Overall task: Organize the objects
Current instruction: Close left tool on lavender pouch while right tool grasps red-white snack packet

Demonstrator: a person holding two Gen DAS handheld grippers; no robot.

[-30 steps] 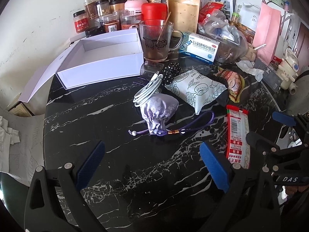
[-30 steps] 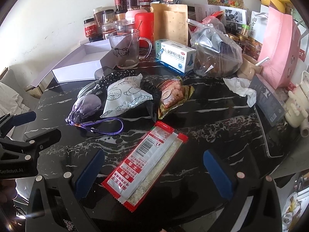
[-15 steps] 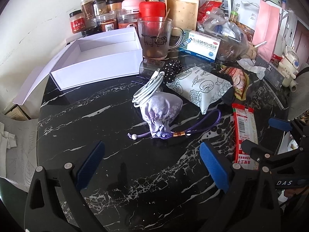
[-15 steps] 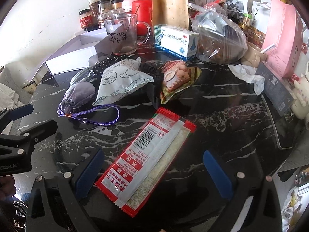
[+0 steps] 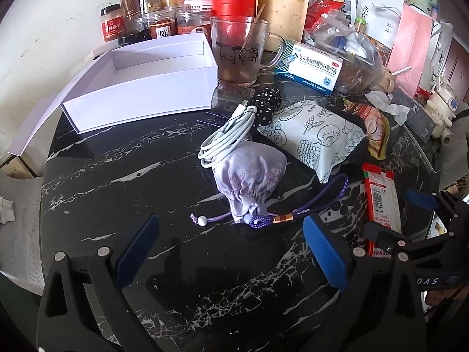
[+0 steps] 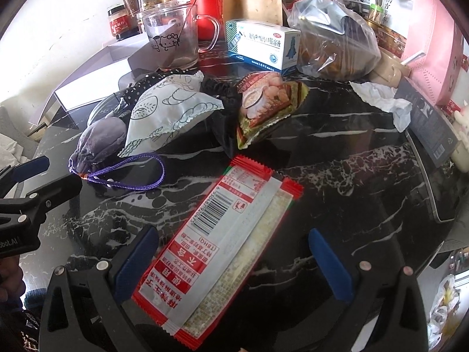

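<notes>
Change: both grippers sit nearer their targets than a second ago; nothing on the marble table [image 5: 117,193] has shifted
Left gripper [image 5: 231,252]: wide open, empty; lavender drawstring pouch [image 5: 249,176] just ahead
Right gripper [image 6: 234,261]: wide open, straddling the red snack packet [image 6: 217,249]; not gripping
White box [image 5: 140,82]: open, behind

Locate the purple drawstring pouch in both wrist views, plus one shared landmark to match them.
Left wrist: purple drawstring pouch at centre, just beyond the open left gripper, white cable resting on its far side.
Right wrist: pouch at mid-left, partly hidden behind the white snack pack.
Shared landmark: the cartoon glass mug, beyond the pouch in both.
</notes>
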